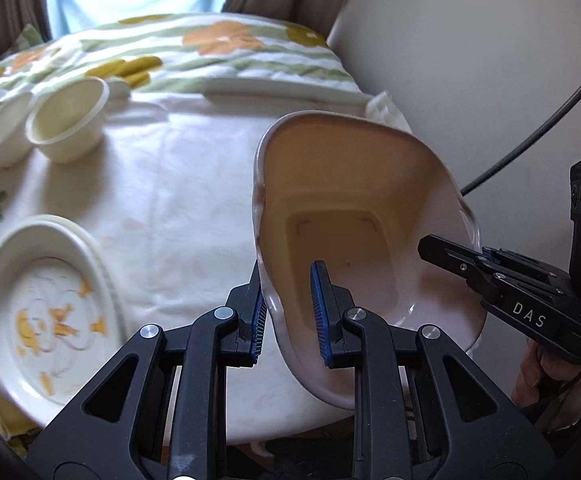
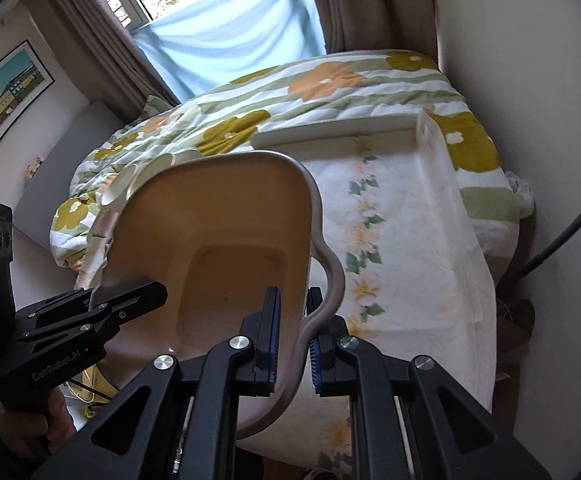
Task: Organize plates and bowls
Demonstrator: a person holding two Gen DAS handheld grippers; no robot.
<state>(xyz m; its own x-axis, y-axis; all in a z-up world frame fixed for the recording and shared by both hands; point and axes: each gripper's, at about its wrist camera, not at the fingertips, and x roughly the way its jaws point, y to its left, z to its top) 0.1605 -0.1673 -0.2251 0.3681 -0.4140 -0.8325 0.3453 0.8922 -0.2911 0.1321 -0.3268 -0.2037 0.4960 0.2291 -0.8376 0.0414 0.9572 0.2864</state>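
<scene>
Together we carry the pink tub (image 1: 354,216) above the bed (image 1: 194,168), left gripper (image 1: 290,316) and right gripper (image 2: 294,344) jaws both pinching its rim (keep it level, move slowly).

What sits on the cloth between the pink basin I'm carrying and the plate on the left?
Nothing visible does. The pink basin hangs in both grippers; bare cloth runs to the plate. The two bowls sit farther back.
</scene>
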